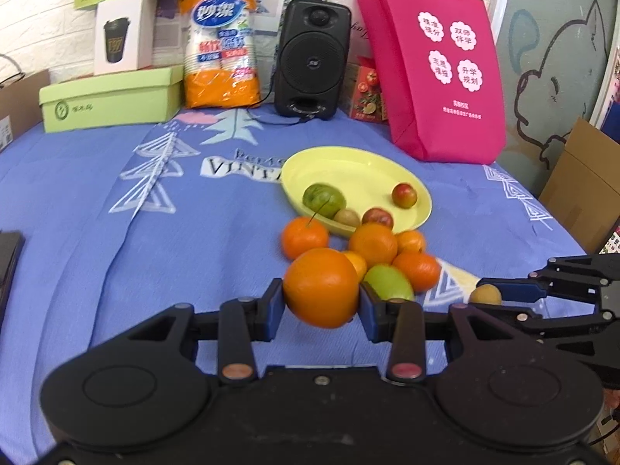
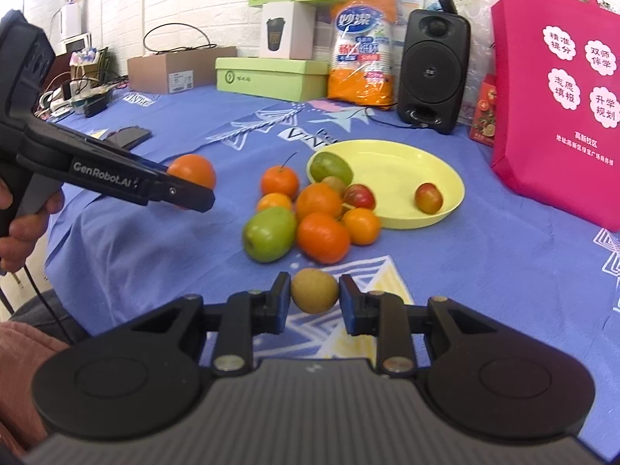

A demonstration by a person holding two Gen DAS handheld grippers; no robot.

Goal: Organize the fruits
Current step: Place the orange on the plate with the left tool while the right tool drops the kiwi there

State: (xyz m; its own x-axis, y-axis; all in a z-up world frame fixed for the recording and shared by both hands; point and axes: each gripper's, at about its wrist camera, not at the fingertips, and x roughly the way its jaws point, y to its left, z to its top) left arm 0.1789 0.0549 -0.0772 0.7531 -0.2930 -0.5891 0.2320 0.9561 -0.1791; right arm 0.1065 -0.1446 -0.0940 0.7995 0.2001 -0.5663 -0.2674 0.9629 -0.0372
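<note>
My left gripper (image 1: 321, 304) is shut on a large orange (image 1: 321, 287) and holds it above the blue cloth; it also shows in the right wrist view (image 2: 192, 172). My right gripper (image 2: 314, 295) is shut on a small brown-green kiwi (image 2: 314, 290), seen at the right in the left wrist view (image 1: 485, 294). A yellow plate (image 2: 391, 159) holds a green apple (image 2: 331, 166), a kiwi and two small red fruits (image 2: 428, 197). Several oranges (image 2: 323, 237) and a green apple (image 2: 269, 234) lie in a pile in front of the plate.
A pink tote bag (image 2: 562, 97) stands right of the plate. A black speaker (image 2: 434, 69), an orange cup pack (image 2: 362, 50) and a green box (image 2: 271, 77) line the back. A dark phone (image 2: 128, 135) lies at the left on the blue cloth.
</note>
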